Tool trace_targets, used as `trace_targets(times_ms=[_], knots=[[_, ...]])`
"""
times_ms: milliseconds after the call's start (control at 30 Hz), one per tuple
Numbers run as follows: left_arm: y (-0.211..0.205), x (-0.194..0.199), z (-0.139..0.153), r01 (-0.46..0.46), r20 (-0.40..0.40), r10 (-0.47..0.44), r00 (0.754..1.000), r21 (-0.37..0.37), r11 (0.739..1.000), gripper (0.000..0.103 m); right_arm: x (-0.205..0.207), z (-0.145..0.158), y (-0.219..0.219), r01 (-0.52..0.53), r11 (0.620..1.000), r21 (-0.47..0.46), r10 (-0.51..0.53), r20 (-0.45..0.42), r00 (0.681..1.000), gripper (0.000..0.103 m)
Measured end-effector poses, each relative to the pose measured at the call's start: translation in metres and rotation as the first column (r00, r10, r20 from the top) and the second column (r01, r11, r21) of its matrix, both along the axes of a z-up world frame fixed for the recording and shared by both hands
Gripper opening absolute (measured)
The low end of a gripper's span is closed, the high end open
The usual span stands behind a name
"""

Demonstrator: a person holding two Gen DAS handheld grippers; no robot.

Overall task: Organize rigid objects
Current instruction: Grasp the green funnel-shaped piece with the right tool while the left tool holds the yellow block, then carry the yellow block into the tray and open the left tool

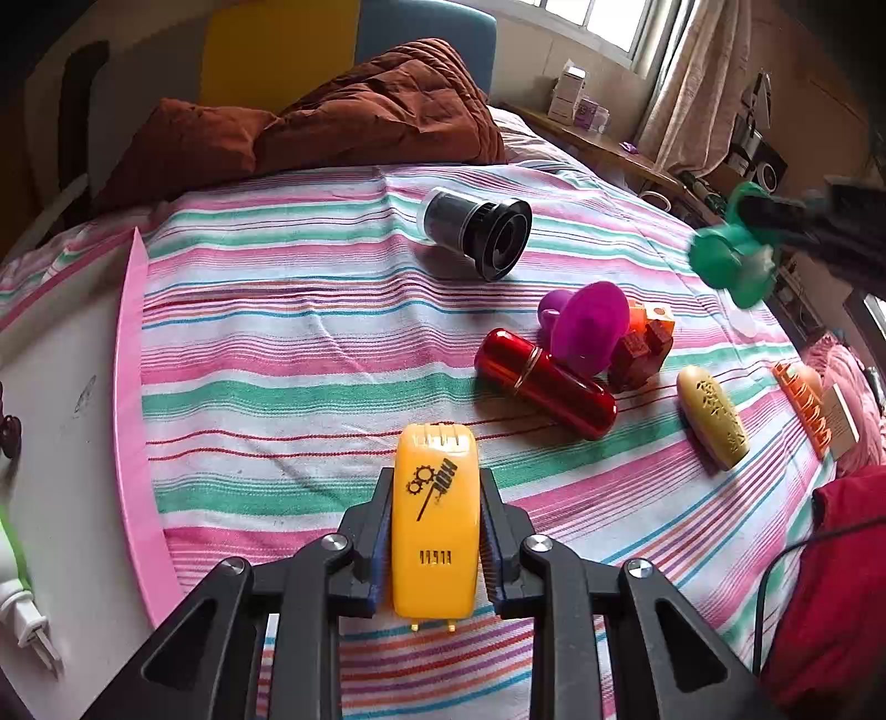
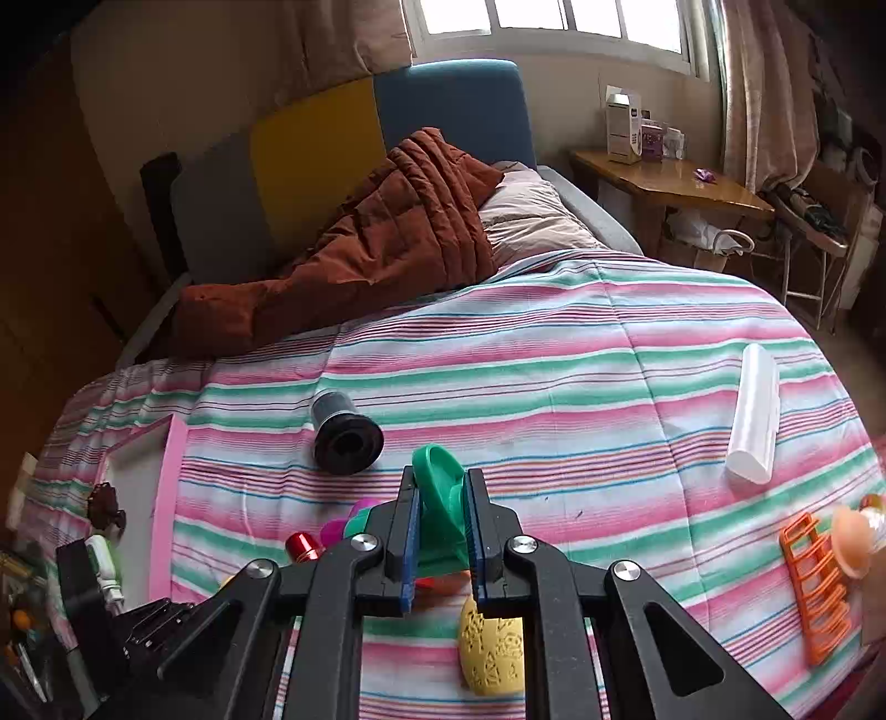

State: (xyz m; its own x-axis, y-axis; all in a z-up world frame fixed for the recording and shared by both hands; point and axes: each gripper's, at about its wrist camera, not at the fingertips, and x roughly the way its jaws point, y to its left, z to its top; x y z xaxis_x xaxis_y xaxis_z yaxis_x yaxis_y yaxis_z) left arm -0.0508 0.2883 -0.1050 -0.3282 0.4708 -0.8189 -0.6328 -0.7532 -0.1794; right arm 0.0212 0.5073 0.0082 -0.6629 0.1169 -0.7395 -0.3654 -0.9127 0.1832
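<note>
A home bedroom around me, a bed [image 2: 554,343] under a pink-and-green striped cover, rust-brown quilt [image 2: 387,232] heaped by the pillow [image 2: 531,221], curtained window [image 2: 554,22], wooden side counter [image 2: 664,183] with small boxes [image 2: 623,127].

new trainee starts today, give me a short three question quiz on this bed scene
1. True or false: the left gripper is shut on the yellow case.
2. What colour is the piece held by the right gripper? A red, B green, C white.
3. Fill in: the black jar lies on its ____ on the striped bedspread.

Key: 1 true. 2 B, the green piece. 3 side.
</note>
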Motion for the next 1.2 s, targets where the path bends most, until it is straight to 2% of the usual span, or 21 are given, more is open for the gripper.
trace_targets(times_ms=[167, 333, 533, 900, 1100, 1200], knots=[[-0.012, 0.008, 0.011, -0.005, -0.017, 0.005, 1.0, 0.012, 1.0, 0.026, 0.025, -0.015, -0.021, -0.065, 0.995, -0.073, 0.065, -0.01, 0.998, 0.015], [-0.025, 0.027, 0.032, 0.002, -0.059, -0.001, 0.998, 0.026, 1.0, 0.026, 0.029, -0.045, -0.052, -0.161, 0.982, -0.094, 0.164, 0.024, 0.986, 0.015], [-0.049, 0.041, 0.059, -0.029, -0.106, 0.033, 0.994, 0.039, 0.999, 0.026, 0.024, -0.072, -0.065, -0.198, 0.976, -0.093, 0.206, 0.081, 0.975, 0.015], [-0.104, 0.032, 0.084, -0.15, -0.09, 0.156, 0.984, 0.078, 0.986, 0.026, 0.025, -0.069, -0.078, -0.226, 0.973, -0.043, 0.229, 0.086, 0.969, 0.015], [-0.15, 0.001, 0.1, -0.219, -0.079, 0.228, 0.971, 0.107, 0.97, 0.026, 0.024, -0.069, -0.084, -0.237, 0.971, -0.034, 0.24, 0.089, 0.967, 0.015], [-0.166, -0.021, 0.109, -0.242, -0.1, 0.251, 0.963, 0.096, 0.965, 0.026, 0.023, -0.069, -0.085, -0.24, 0.97, -0.03, 0.242, 0.091, 0.966, 0.015]])
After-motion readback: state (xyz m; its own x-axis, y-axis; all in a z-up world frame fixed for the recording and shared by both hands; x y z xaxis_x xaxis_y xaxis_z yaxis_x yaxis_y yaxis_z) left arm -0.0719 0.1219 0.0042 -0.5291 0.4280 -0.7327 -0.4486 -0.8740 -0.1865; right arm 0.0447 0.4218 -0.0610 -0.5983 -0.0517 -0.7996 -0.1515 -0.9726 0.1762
